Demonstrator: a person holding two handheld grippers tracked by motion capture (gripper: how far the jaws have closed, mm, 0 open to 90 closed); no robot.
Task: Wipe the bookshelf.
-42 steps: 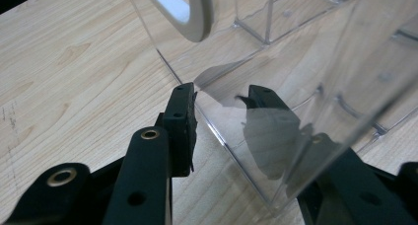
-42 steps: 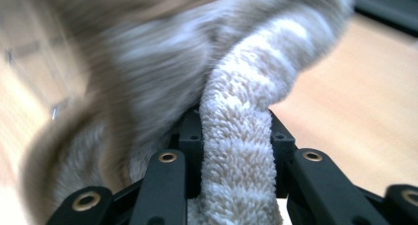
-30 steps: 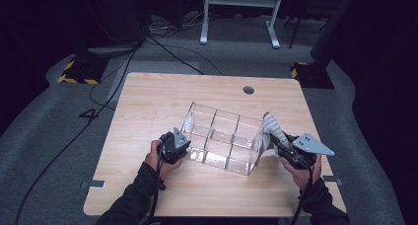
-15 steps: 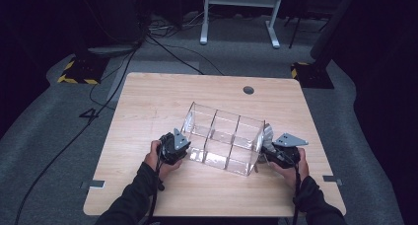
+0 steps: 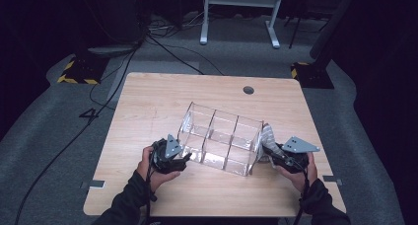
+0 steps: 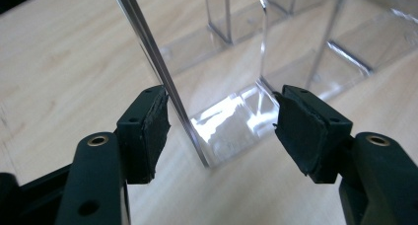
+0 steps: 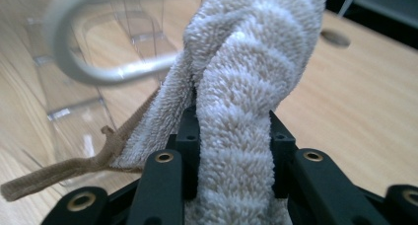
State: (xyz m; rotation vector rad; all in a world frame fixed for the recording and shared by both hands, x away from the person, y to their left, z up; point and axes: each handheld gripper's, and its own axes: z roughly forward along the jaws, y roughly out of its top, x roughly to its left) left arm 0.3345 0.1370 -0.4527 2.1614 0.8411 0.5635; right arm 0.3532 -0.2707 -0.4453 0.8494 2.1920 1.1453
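Left tongs (image 6: 222, 124): I've just opened them; jaws straddle the clear acrylic three-compartment organiser's (image 5: 219, 143) end wall, gripping nothing.
Right tongs (image 7: 234, 136): I have the beige-and-white striped terry cloth (image 7: 246, 87) clamped.
Organiser: tilted on the light wooden desk (image 5: 148, 101), between both tongs.

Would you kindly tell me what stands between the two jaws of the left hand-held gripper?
In the left gripper view, the clear organizer's end wall stands between the left hand-held gripper's open jaws, close by one pad; they have just been opening.
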